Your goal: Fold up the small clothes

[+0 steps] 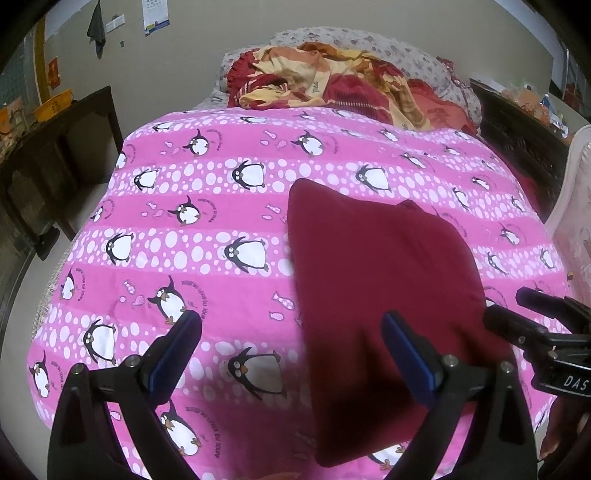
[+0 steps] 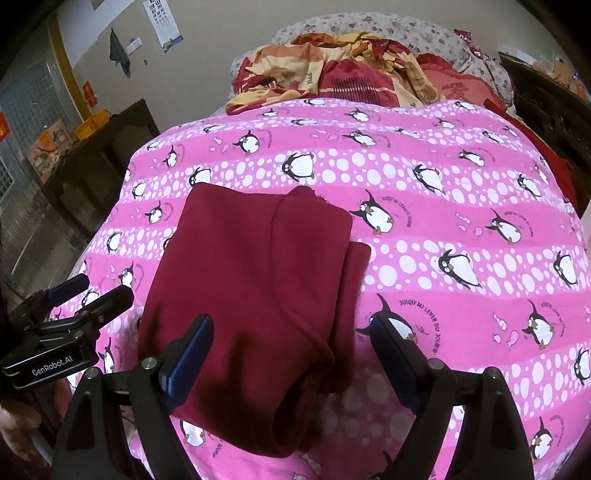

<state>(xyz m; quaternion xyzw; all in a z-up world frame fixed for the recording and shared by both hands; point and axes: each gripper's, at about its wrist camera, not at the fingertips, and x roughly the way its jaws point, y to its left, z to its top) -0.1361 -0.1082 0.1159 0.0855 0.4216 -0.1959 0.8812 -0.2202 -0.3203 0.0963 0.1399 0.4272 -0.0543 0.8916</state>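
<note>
A dark red garment (image 1: 384, 280) lies folded flat on the pink penguin-print quilt (image 1: 207, 236). In the right wrist view the garment (image 2: 255, 288) shows a folded layer on top with an edge running down its right side. My left gripper (image 1: 291, 321) is open and empty; its right finger hangs over the garment's near left part. My right gripper (image 2: 291, 328) is open and empty above the garment's near edge. Each gripper shows in the other's view: the right gripper (image 1: 506, 306) at the garment's right edge, the left gripper (image 2: 96, 291) at its left edge, both open.
A crumpled red and yellow blanket (image 1: 325, 77) and floral pillows (image 2: 388, 29) lie at the bed's far end. A dark wooden table (image 1: 55, 147) stands left of the bed. A dark headboard or cabinet (image 1: 517, 140) and a pale padded thing (image 1: 576, 206) stand at the right.
</note>
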